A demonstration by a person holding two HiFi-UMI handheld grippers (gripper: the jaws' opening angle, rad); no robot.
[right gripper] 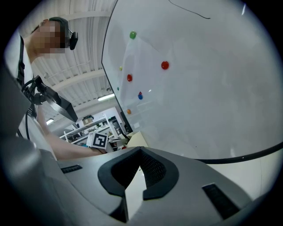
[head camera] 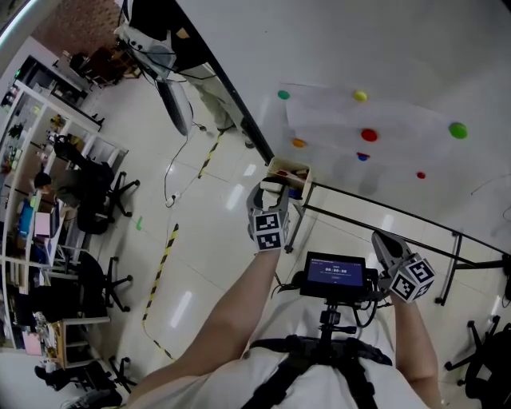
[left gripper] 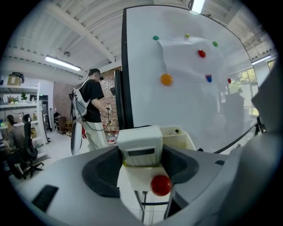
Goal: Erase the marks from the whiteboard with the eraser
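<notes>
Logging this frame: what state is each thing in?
left gripper: jaws clamped on the white block eraser.
white block eraser: held, by the cream plastic tray.
right gripper: jaws together, empty.
white whiteboard: thin black line unerased.
white paper sheet: pinned by coloured magnets.

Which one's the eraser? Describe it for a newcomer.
Start at the whiteboard, then the cream tray at its lower left corner. The eraser sits by it, between the fingers of the left gripper: a white block, not the red ball near it.
</notes>
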